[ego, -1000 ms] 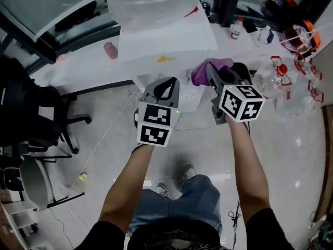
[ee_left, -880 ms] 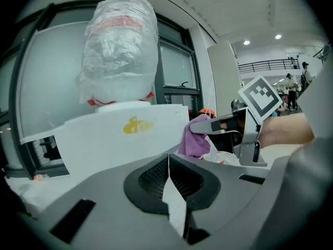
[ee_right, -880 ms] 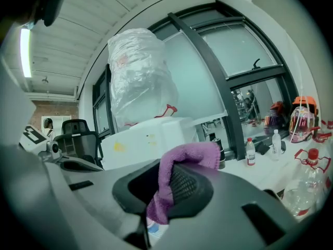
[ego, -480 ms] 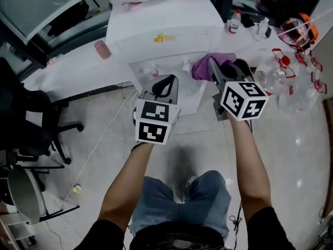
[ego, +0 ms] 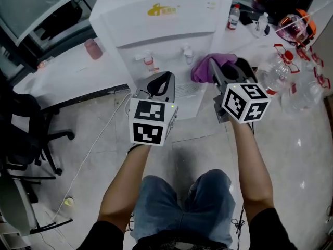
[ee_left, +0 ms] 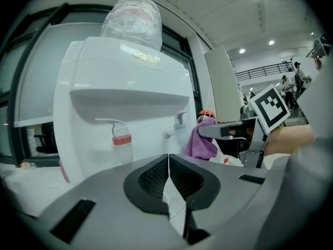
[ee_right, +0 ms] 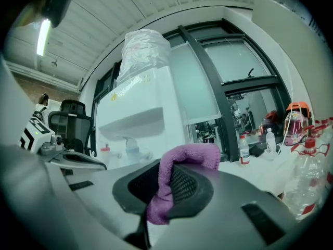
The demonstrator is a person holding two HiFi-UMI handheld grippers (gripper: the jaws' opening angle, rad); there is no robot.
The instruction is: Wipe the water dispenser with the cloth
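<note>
The white water dispenser stands straight ahead, with a red tap and a blue tap on its front and a wrapped bottle on top. My right gripper is shut on a purple cloth, held just right of the blue tap and short of the dispenser's front. In the right gripper view the cloth drapes over the jaws. My left gripper is shut and holds nothing, pointing at the dispenser's lower front below the taps. Its jaws meet in a thin line.
A white ledge runs behind the dispenser on both sides. Clear plastic bottles with red caps crowd the right, with an orange helmet beyond. A black office chair sits at left. A cable trails across the tiled floor.
The view has dropped lower, so the dispenser's front and taps now show. Both grippers keep their places side by side, the right still shut on the cloth.
</note>
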